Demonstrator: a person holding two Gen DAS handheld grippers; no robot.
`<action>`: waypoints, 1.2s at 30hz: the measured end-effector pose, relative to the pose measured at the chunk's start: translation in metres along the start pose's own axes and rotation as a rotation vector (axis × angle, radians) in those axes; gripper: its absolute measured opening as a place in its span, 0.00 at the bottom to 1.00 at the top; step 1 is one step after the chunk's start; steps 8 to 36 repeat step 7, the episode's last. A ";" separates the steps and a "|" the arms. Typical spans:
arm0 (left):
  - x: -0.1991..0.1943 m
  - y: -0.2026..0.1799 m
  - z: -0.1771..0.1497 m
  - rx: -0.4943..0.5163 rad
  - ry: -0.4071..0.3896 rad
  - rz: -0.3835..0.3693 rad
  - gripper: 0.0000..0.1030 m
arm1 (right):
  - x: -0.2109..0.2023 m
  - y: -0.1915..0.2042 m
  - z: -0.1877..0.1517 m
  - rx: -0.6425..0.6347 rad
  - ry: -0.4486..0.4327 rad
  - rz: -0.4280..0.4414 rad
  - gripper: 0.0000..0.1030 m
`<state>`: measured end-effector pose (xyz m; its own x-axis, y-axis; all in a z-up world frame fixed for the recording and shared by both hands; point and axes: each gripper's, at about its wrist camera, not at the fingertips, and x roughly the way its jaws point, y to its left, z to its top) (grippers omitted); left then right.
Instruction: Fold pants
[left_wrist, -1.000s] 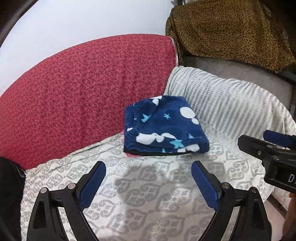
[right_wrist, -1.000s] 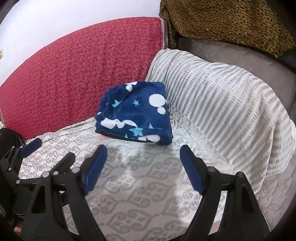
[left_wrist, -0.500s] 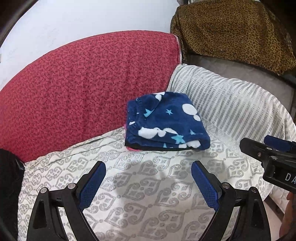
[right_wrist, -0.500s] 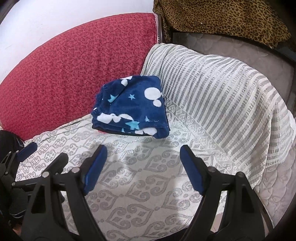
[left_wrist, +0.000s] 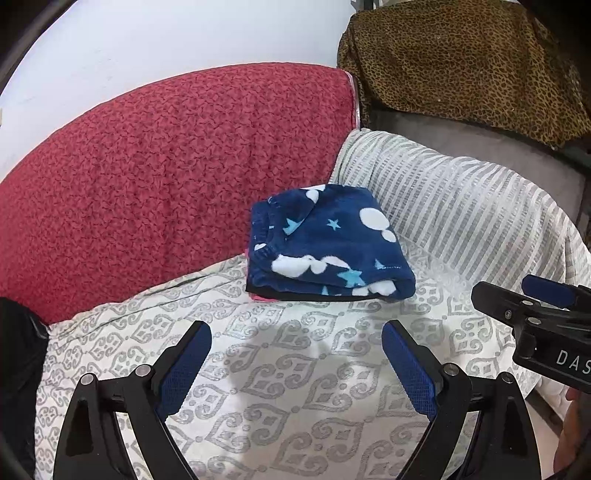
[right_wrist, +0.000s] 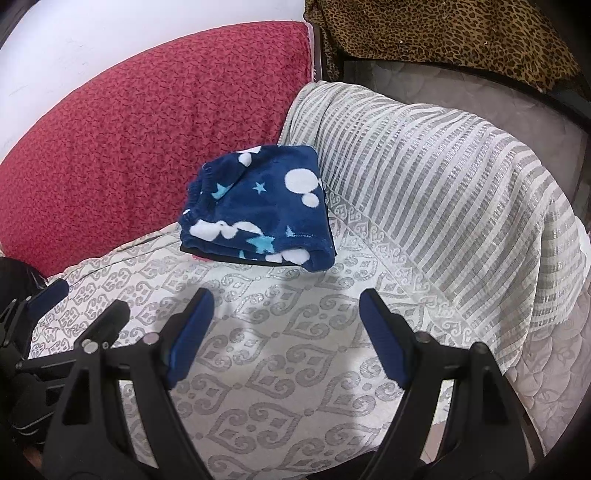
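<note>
Pants: the pants (left_wrist: 328, 243) are dark blue fleece with white spots and light blue stars. They lie folded in a compact bundle on the patterned sheet (left_wrist: 280, 384), in the far corner where the red cushion (left_wrist: 166, 173) meets the striped cloth (left_wrist: 469, 218).
Under the pants: a thin black layer and a bit of pink show at the front bottom edge; I cannot tell what they belong to.
Left gripper: the left gripper (left_wrist: 295, 365) is wide open and holds nothing. It hovers over the sheet, near the pants but not touching them.
Right gripper: the right gripper (right_wrist: 286, 332) is also wide open and empty, over the same sheet, apart from the pants. In the left wrist view its tip comes in from the right edge.
Sheet: white with a grey ornament pattern; shadows fall on it between the grippers and the pants.
Background: a leopard-print fabric (right_wrist: 443, 29) hangs behind the striped cloth, and a pale wall (left_wrist: 166, 40) is above the cushion.
</note>
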<state>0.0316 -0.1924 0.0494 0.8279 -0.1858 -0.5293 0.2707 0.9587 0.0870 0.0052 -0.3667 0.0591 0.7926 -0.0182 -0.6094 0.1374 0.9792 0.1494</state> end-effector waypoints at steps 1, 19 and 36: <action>0.000 0.000 0.000 -0.002 0.001 -0.001 0.93 | 0.000 0.000 0.000 -0.002 0.001 0.001 0.79; 0.000 0.001 0.000 -0.004 0.006 0.000 0.93 | 0.001 0.002 0.000 -0.014 0.006 0.004 0.79; 0.000 0.001 0.000 -0.004 0.006 0.000 0.93 | 0.001 0.002 0.000 -0.014 0.006 0.004 0.79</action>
